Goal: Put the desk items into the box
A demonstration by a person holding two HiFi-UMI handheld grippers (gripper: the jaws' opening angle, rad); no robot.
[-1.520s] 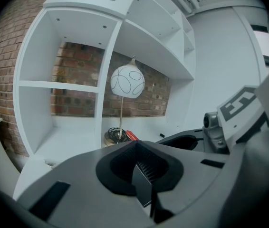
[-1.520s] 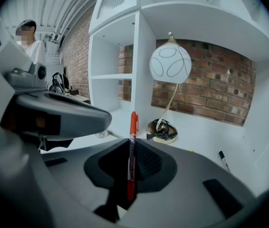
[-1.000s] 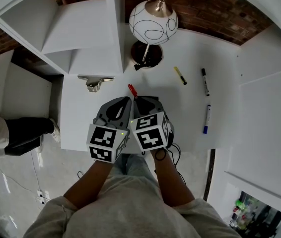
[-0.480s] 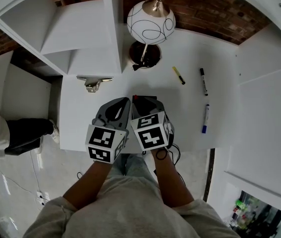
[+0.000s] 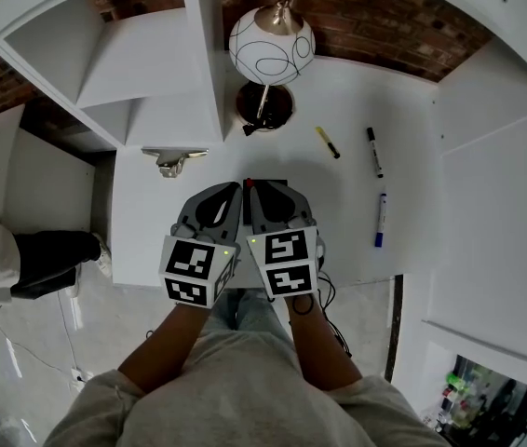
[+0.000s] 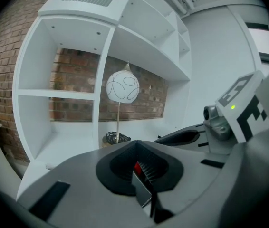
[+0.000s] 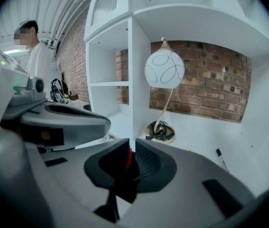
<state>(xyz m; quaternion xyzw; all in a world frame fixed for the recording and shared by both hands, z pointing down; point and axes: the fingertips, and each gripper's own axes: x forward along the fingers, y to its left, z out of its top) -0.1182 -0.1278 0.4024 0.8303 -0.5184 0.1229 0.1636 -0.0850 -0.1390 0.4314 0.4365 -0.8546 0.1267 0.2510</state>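
The black box (image 5: 275, 182) sits on the white desk (image 5: 152, 212), almost wholly covered by the two grippers side by side. Only its far rim shows, so I cannot tell what is in it.

The left gripper (image 6: 137, 167) has its jaws pressed together on a thin dark glossy panel that looks like the box's wall. The right gripper (image 7: 129, 156) has just been closing its jaws, and the red pen (image 7: 128, 159) is now pinched between the pads. The pen stands nearly upright there, its long axis running up and down, with a dark shape below it that I cannot make out. From above, only its red tip pokes out at the box's far rim, between the two gripper noses.

Well apart to the right, a yellow highlighter (image 5: 327, 142) lies at a slant. A black marker (image 5: 373, 151) lies with its cap towards the brick wall, and a blue marker (image 5: 379, 220) with its cap towards the desk's near edge. Any print on them is too small to read.

A globe lamp (image 5: 271, 45) stands at the back and a metal clip (image 5: 172, 159) lies to the left. Each gripper's cube carries black-and-white square markers.
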